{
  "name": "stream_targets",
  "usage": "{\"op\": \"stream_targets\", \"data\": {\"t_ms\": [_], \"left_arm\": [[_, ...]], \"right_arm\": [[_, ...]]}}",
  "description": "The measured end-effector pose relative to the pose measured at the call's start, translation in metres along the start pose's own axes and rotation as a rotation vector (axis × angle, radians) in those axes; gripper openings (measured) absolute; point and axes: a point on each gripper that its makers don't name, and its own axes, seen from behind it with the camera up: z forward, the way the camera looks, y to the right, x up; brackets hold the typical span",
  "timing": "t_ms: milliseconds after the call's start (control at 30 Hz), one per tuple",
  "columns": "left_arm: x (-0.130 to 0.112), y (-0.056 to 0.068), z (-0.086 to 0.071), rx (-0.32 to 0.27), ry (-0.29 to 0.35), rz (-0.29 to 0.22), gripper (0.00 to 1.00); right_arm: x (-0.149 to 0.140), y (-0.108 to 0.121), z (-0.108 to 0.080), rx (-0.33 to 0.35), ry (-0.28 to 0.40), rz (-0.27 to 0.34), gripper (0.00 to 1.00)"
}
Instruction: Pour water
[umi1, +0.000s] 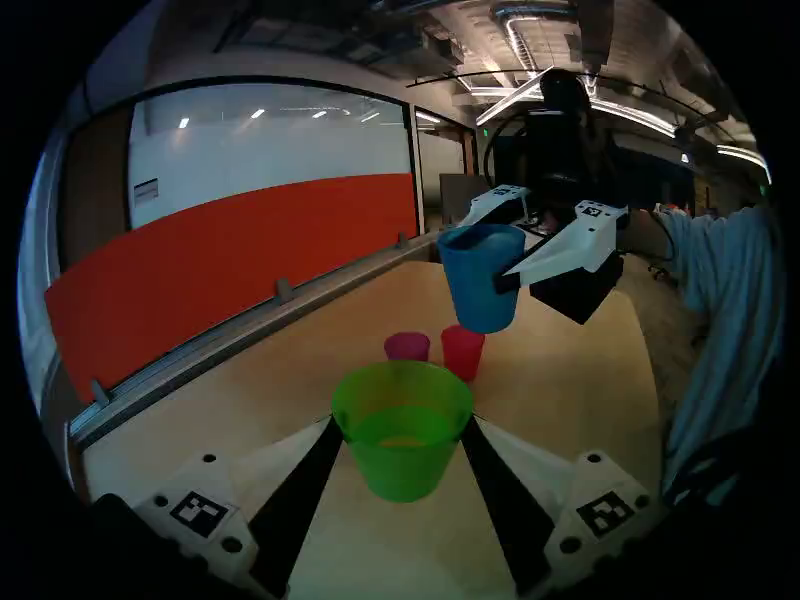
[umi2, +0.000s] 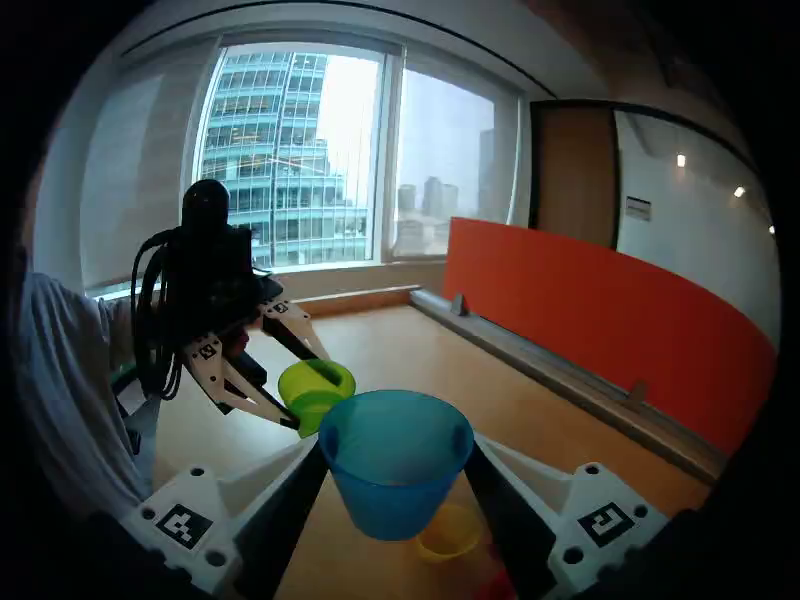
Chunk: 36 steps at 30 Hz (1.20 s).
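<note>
In the left gripper view my left gripper (umi1: 402, 432) is shut on a green cup (umi1: 402, 440), held upright above the wooden table (umi1: 560, 370). Farther off, my right gripper (umi1: 487, 262) holds a blue cup (umi1: 482, 276) upright in the air. Below it a magenta cup (umi1: 407, 347) and a red cup (umi1: 462, 351) stand on the table. In the right gripper view my right gripper (umi2: 395, 450) is shut on the blue cup (umi2: 395, 475), and the left gripper (umi2: 292, 388) holds the green cup (umi2: 316, 394) beyond it. A yellow cup (umi2: 448, 532) sits below the blue one.
An orange partition (umi1: 230, 260) (umi2: 610, 310) with a metal rail runs along one side of the table. A person's sleeve (umi1: 725, 330) (umi2: 60, 390) is at the side of each view. Large windows (umi2: 300, 160) stand beyond the table's far end.
</note>
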Motion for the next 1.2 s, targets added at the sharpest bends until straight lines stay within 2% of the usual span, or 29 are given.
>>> {"op": "stream_targets", "data": {"t_ms": [500, 900, 1200], "left_arm": [[-0.038, 0.007, 0.010, -0.031, -0.114, 0.014, 0.85], [-0.055, 0.011, 0.017, -0.060, -0.158, 0.008, 0.85], [-0.072, 0.013, 0.024, -0.081, -0.216, 0.025, 0.85]], "right_arm": [[-0.048, -0.009, 0.016, 0.043, -0.089, -0.017, 0.92], [-0.092, -0.016, 0.026, 0.083, -0.181, -0.042, 0.91], [-0.122, -0.023, 0.032, 0.113, -0.243, -0.067, 0.92]]}}
